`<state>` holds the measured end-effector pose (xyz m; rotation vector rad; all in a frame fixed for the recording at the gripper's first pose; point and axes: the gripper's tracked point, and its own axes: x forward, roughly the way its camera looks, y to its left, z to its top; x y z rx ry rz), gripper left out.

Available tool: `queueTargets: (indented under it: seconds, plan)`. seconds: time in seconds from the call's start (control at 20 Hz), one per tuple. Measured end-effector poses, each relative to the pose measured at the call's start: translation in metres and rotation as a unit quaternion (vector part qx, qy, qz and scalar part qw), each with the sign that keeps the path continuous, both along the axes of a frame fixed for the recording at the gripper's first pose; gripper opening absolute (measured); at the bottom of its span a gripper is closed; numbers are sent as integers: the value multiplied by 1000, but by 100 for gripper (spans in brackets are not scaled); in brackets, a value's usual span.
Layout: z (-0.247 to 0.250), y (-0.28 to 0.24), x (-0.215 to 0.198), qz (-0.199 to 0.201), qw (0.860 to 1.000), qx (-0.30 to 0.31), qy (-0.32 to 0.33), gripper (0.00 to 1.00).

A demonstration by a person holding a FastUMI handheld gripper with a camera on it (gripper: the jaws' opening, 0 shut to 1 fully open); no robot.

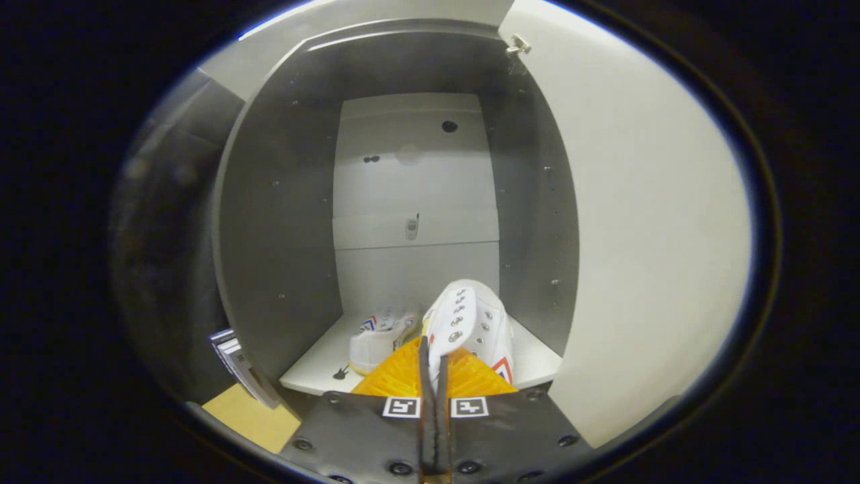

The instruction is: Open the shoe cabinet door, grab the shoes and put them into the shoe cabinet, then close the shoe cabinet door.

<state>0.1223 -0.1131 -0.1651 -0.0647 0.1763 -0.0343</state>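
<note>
The white cabinet shelf (316, 366) carries two white shoes (379, 336).

A yellowish brown floor (248, 417) shows at the lower left. On it, a stack of thin printed sheets or cards (238, 366) leans, tilted. Behind them is a dark, blurred surface (168, 269).
</note>
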Motion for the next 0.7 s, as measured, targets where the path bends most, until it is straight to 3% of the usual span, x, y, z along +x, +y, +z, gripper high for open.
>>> queueTargets:
  seconds: [0.3, 0.7]
  plan:
    - [-11, -7, 70, 1, 1000, 2, 10, 2]
    - [-44, -18, 121, 2, 999, -10, 45, 2]
